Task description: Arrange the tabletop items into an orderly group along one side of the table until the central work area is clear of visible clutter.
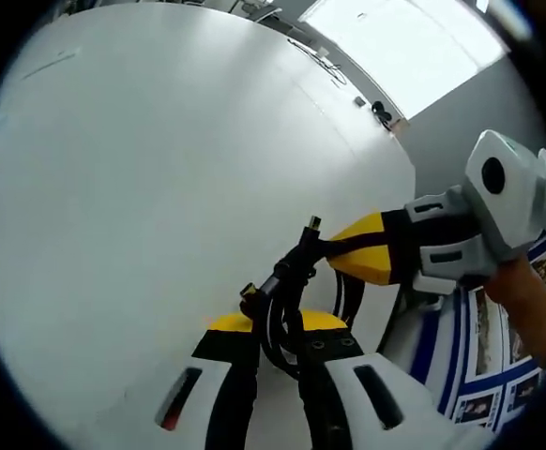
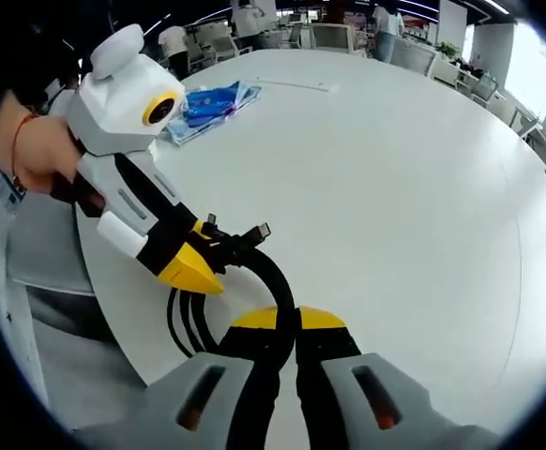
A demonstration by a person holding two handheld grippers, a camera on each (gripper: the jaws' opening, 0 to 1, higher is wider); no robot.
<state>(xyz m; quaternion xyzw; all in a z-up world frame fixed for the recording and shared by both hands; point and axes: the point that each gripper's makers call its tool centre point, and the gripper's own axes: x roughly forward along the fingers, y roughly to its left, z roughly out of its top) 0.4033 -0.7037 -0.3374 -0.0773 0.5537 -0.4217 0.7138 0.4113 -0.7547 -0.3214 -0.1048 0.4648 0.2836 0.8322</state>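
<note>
The table (image 2: 395, 159) is smooth, matt white. The cables (image 2: 271, 272) look like black rubbery plastic with metal plug tips.

Left hand-held gripper (image 1: 285, 323) is clamped on black cables (image 1: 282, 291); right hand-held gripper (image 2: 287, 323) grips the same bundle, the two meeting tip to tip.

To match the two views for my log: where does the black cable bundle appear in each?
Left gripper view: black cable bundle low centre, clamped in the left gripper.
Right gripper view: bundle low centre, clamped in the right gripper.
Shared landmark: the white table.
</note>
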